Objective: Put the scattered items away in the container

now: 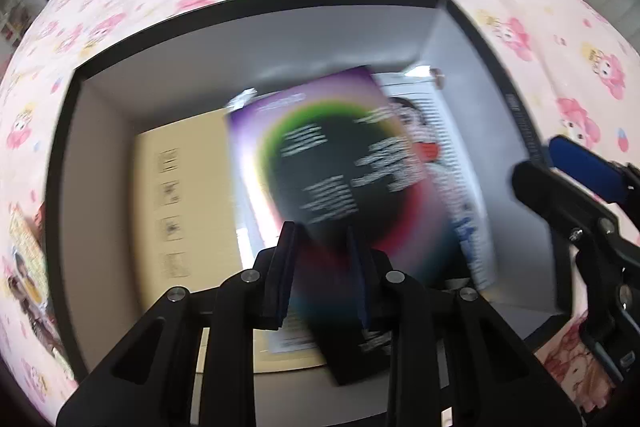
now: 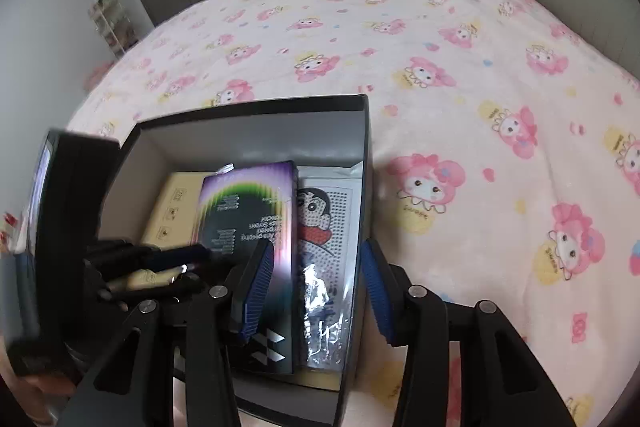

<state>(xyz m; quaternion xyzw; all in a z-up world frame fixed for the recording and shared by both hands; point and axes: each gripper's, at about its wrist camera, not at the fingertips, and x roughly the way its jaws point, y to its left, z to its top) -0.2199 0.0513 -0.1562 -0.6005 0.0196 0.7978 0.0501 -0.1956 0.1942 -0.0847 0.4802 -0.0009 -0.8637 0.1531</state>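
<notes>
Stock as we count it, largest first.

- Bed [image 2: 460, 47]: one, under a pink cartoon-print cover.
- Box [image 2: 256, 107]: one, black outside and grey inside, open-topped, standing on the bed.
- Carton [image 1: 188, 195]: one, tan, lying flat in the box on its left side.
- Pack [image 1: 336, 155]: one, purple and black, inside the box, over the carton's right edge.
- Sheet [image 2: 324, 211]: one, in clear wrap with a cartoon boy, flat against the box's right wall.
- Packet [image 1: 26, 259]: one, printed and blurred, on the bed outside the box's left wall.
- Left gripper [image 1: 320, 239]: one, jaws pinching the pack's near end.
- Right gripper [image 2: 316, 245]: one, jaws spread, one finger on each side of the right wall, gripping nothing.
</notes>
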